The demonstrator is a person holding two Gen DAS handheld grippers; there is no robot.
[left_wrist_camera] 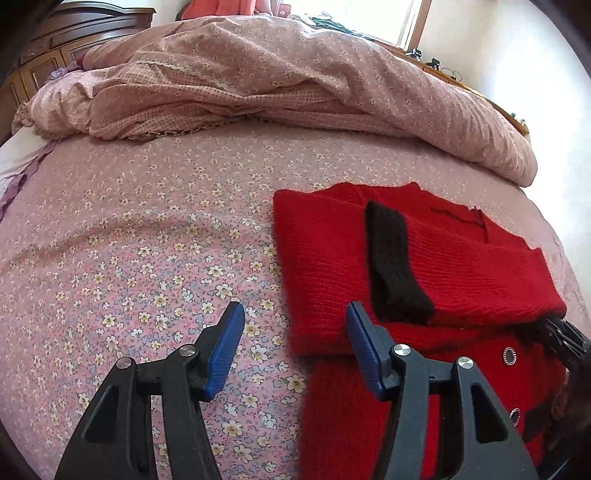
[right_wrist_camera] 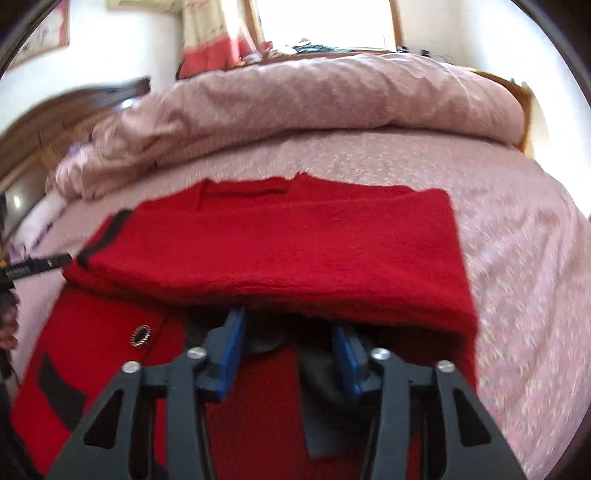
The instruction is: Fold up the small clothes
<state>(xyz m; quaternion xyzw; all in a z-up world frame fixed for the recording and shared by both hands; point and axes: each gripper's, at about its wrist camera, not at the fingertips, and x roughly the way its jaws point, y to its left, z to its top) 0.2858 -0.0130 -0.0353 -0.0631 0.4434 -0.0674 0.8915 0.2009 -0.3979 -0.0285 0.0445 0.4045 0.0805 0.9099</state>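
A small red knit cardigan [left_wrist_camera: 424,266] with black trim and metal buttons lies partly folded on the bed; both sleeves are folded across its body. A black cuff [left_wrist_camera: 395,262] lies on top. My left gripper [left_wrist_camera: 293,314] is open and empty, hovering at the garment's left edge. In the right wrist view the cardigan [right_wrist_camera: 295,243] fills the middle. My right gripper [right_wrist_camera: 288,325] is open, its fingertips tucked under the folded sleeve's near edge, over the black lining. A tip of the left gripper [right_wrist_camera: 40,266] shows at the left.
The bed has a pink floral sheet [left_wrist_camera: 147,258]. A bunched pink duvet [left_wrist_camera: 258,81] lies along the far side. A dark wooden headboard [left_wrist_camera: 74,33] stands at the far left. A window [right_wrist_camera: 325,22] is behind the bed.
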